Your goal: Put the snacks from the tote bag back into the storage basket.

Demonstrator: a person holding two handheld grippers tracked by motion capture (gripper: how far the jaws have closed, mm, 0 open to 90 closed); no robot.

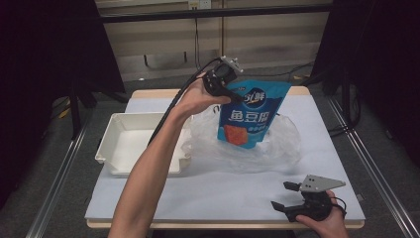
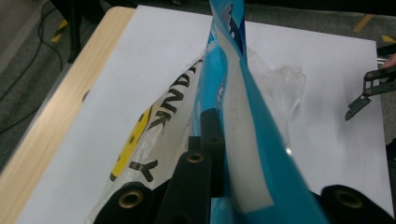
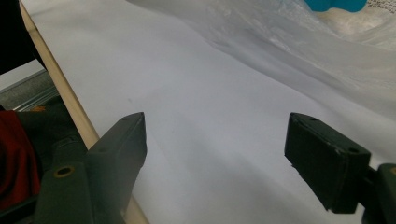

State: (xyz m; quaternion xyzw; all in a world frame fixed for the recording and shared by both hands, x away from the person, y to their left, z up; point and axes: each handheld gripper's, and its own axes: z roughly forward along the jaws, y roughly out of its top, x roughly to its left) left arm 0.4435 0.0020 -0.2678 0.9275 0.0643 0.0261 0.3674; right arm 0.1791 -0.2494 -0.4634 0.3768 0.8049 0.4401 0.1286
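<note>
Blue pouch: upright, pinched by left fingers | clear bag apparently beneath | right fingers open, empty

The left forearm reaches forward across the table, and the left hand is raised with the left gripper, its jaws closed tight. The right hand rests low at the near edge; the right gripper has its jaws spread apart.

Blue pouch cut off by right gripper view's top edge.
</note>
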